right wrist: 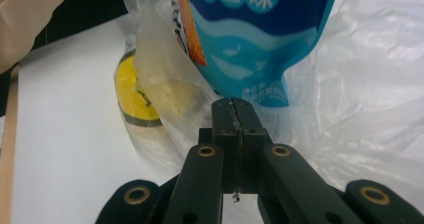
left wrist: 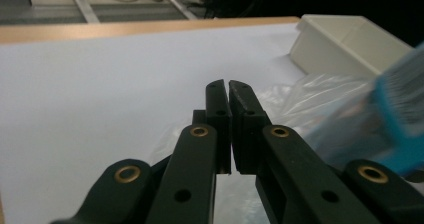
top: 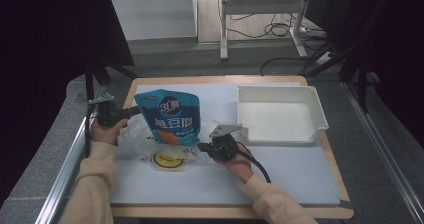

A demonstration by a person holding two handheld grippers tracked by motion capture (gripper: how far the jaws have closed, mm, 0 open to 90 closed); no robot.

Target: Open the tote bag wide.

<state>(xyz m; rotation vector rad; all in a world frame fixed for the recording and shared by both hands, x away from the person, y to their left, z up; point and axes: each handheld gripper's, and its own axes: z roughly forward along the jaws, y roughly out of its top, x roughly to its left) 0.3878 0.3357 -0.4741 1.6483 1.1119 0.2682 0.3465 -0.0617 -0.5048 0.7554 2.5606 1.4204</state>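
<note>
White-topped table (top: 280,179): tray (top: 280,115), plastic bag (top: 137,136)

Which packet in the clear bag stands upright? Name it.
The blue pouch stands upright; the yellow round packet lies flat on the white mat beneath it.

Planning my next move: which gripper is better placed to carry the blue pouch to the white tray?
Right, probably. The right gripper sits low beside the blue pouch, toward the white tray; the left gripper is on the far side.
</note>
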